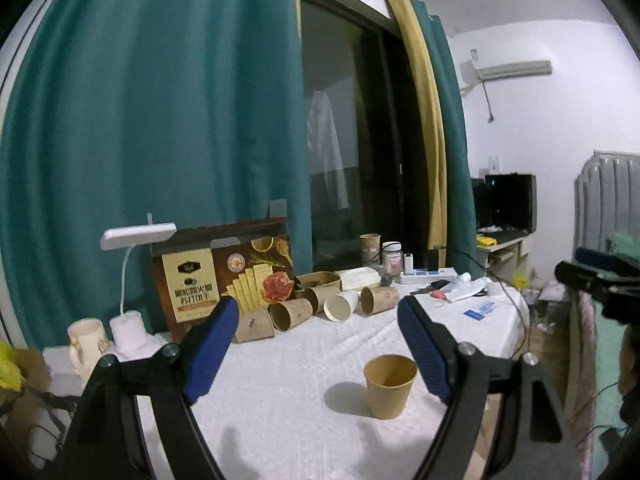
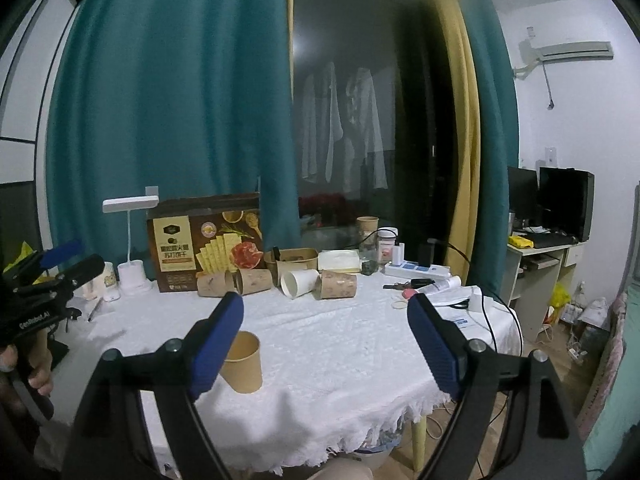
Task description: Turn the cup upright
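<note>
The left hand-held gripper [image 1: 318,316] is hanging wide open above the bench [image 1: 304,412], gripping nothing; the right hand-held gripper [image 2: 326,314] is spread just as wide and is likewise empty. In the left wrist view the brown paper cup [image 1: 389,386] is standing mouth up on the white cloth at about 5 o'clock from the gap between the fingers, just inside the right-hand pad and apparently apart from it. Judging by that, the flip itself looks done, and the step in hand is clearing away without knocking the cup. To do it well, the fingers should be staying apart and lifting straight up before swinging aside, since a light paper cup is probably tipping at the slightest brush.

Further out, at 12 o'clock, several paper cups [image 1: 290,314] are lying on their sides in front of a printed box [image 1: 224,270], with a small desk lamp [image 1: 128,272] at 10 o'clock.

The right wrist view is showing the upright cup [image 2: 242,362] partly hidden behind its own left finger, at 7 o'clock, plus the bench's frayed near edge and the person's hand holding the other tool at 9 o'clock. Only the left view is giving the cup's open mouth whole.
</note>
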